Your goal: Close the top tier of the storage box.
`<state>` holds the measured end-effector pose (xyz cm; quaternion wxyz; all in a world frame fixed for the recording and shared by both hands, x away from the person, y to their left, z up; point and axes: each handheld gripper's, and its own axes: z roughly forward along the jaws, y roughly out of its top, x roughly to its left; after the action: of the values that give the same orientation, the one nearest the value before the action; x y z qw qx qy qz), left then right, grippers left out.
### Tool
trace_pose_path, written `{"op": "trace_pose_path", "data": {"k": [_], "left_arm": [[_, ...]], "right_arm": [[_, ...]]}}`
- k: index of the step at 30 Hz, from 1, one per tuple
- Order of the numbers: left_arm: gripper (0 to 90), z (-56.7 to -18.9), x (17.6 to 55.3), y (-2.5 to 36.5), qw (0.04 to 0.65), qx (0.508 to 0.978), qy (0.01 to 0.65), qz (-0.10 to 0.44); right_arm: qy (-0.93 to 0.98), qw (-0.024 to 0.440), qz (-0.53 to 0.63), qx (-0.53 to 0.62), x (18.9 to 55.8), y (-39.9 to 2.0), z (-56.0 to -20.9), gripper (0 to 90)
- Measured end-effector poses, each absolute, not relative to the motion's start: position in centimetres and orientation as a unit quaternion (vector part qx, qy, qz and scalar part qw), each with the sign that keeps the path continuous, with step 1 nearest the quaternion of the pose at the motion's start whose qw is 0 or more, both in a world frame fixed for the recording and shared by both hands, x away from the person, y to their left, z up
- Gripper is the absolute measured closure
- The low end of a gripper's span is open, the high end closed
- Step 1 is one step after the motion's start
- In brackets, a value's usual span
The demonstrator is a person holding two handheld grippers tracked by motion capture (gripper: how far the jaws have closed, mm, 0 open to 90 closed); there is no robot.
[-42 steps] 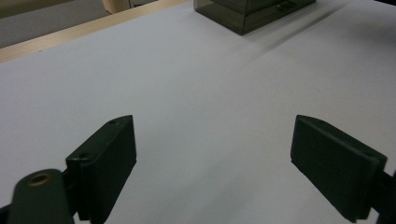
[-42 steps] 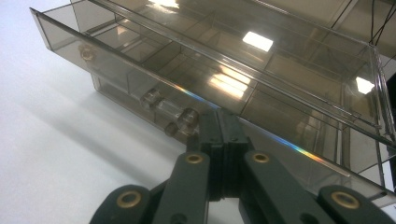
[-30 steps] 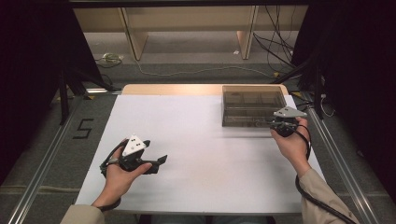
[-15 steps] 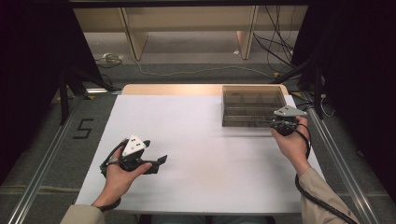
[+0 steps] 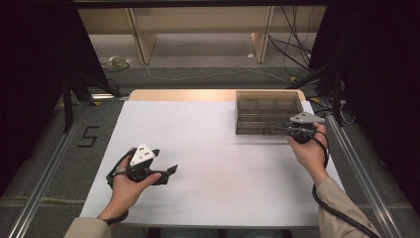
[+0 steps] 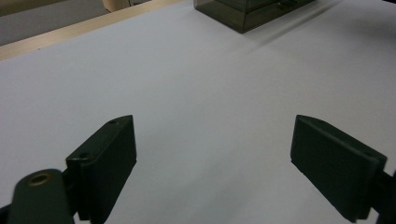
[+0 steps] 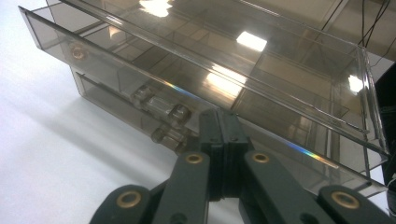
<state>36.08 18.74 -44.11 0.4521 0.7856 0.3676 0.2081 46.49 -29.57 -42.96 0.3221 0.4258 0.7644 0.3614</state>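
Note:
A smoky clear plastic drawer box (image 5: 267, 111) stands at the far right of the white table (image 5: 208, 148). My right gripper (image 5: 278, 130) lies at its front face, jaws pointing left. In the right gripper view that gripper (image 7: 222, 115) is shut, its jaws pressed flat together, with the tips against the front of the box (image 7: 233, 60) just right of two clear drawer handles (image 7: 161, 106). I see nothing between the jaws. The upper drawer stands slightly out. My left gripper (image 5: 170, 172) rests low over the near left of the table. Its jaws are wide open and empty (image 6: 212, 127).
The box's corner (image 6: 252, 11) shows far off in the left gripper view. A bare wooden strip (image 5: 178, 94) runs along the table's far edge. Metal rails (image 5: 49, 183) flank the table, and cables (image 5: 292, 54) lie on the floor behind.

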Motion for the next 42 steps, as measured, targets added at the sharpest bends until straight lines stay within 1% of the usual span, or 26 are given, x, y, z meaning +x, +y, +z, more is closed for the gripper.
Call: {"op": "trace_pose_path", "data": {"k": [42], "left_arm": [[14.5,-44.1,36.1,18.8,0.454,0.785,0.367,0.208]], "right_arm": [[0.761,0.328,0.355,0.433,48.3,-29.1,-43.4,90.0]]}}
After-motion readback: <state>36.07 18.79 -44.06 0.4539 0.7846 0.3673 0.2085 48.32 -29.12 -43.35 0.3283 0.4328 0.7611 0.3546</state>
